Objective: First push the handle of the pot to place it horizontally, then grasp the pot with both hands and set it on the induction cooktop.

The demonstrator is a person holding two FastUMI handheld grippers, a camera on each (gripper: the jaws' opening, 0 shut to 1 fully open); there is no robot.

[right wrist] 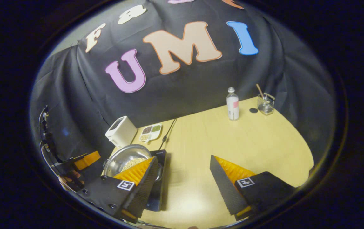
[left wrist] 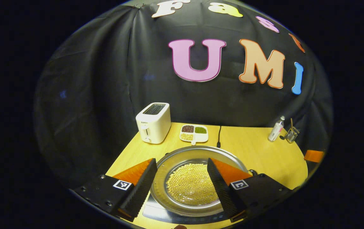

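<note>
A steel pot (left wrist: 169, 159) holding yellow beans stands on the black induction cooktop (left wrist: 182, 217). My left gripper (left wrist: 181, 161) hangs open just above and in front of it, one finger on each side of the bowl and neither touching it. A small dark handle part (left wrist: 252, 172) shows at the pot's right rim. In the right gripper view the pot (right wrist: 121, 159) sits on the cooktop (right wrist: 157, 190) at the lower left. My right gripper (right wrist: 183, 158) is open over bare table to the pot's right, and its left finger overlaps the pot's rim in the picture. The left gripper (right wrist: 85, 160) and a hand (right wrist: 70, 179) sit left of the pot.
At the back of the wooden table (left wrist: 258, 149) stand a white toaster (left wrist: 153, 122) and a divided dish of beans (left wrist: 194, 133). A black cable (left wrist: 219, 136) runs from the cooktop to the back wall. Far right are a bottle (right wrist: 232, 104) and a wire holder (right wrist: 265, 103).
</note>
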